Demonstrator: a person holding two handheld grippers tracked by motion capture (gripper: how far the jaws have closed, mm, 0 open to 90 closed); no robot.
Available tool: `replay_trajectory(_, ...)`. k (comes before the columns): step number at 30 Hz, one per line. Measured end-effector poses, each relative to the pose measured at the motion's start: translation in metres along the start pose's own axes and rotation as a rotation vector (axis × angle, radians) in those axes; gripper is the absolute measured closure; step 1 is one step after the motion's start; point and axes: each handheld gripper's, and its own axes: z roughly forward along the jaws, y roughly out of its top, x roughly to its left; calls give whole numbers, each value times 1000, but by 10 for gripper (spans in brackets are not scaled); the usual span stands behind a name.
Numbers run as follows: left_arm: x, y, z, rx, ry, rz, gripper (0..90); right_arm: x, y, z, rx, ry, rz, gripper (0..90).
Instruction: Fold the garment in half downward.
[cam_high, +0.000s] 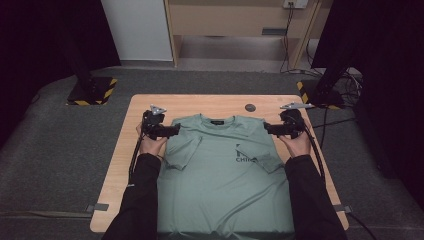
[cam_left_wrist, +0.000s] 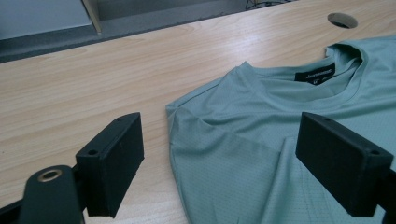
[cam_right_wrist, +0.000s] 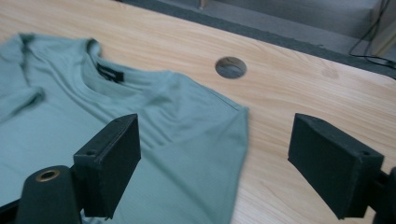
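The T-shirt (cam_high: 225, 175) lies flat, face up, on the wooden table (cam_high: 115, 170), hem at the near edge, both sleeves folded in, collar toward the far side. At its shoulders, the left gripper (cam_high: 176, 130) and right gripper (cam_high: 266, 129) hover wide open, holding nothing. This looks like the approach to a fold; next, each needs to pinch a shoulder corner.
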Motion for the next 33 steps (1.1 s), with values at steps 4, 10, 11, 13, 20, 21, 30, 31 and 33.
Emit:
replay_trajectory(4,0,5,-1,-2,2,12,149,1,8,5,3,19,10,167)
replay_trajectory(10,2,7,6,10,2,15,147,0,5,22,7,46,16,167)
replay_trajectory(11,2,6,8,15,0,14,147,0,3,25,12,51,17,164)
replay_trajectory(13,4,2,13,23,-1,11,148,-1,1,31,19,50,16,161)
replay_trajectory(20,13,-13,33,62,5,-16,167,-8,-11,53,49,62,62,156)
replay_trajectory(21,14,-15,36,66,5,-25,170,-9,-13,56,61,60,67,153)
replay_trajectory(30,23,-31,51,115,12,-43,185,-17,-32,80,137,32,92,158)
replay_trajectory(31,24,-32,52,117,10,-45,185,-18,-34,82,141,27,93,158)
replay_trajectory(33,24,-34,55,128,13,-44,176,-19,-37,85,150,25,97,158)
